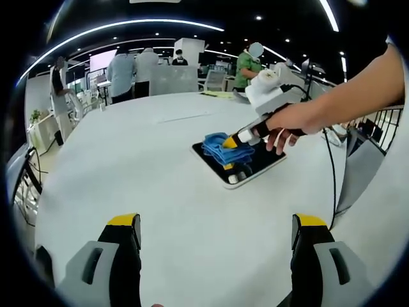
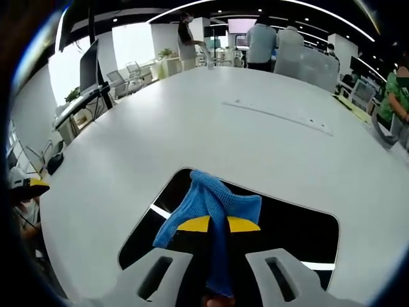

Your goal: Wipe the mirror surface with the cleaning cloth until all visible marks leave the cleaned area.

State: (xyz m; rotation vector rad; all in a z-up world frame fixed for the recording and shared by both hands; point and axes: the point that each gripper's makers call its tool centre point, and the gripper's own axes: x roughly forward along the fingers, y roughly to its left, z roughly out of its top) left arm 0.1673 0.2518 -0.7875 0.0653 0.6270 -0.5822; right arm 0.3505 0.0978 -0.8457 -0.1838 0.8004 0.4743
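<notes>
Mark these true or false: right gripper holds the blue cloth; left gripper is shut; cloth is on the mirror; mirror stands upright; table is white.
1. The right gripper holds the blue cloth. True.
2. The left gripper is shut. False: its jaws are wide apart, holding nothing.
3. The cloth is on the mirror. True.
4. The mirror stands upright. False: it lies flat on the table.
5. The table is white. True.
</notes>
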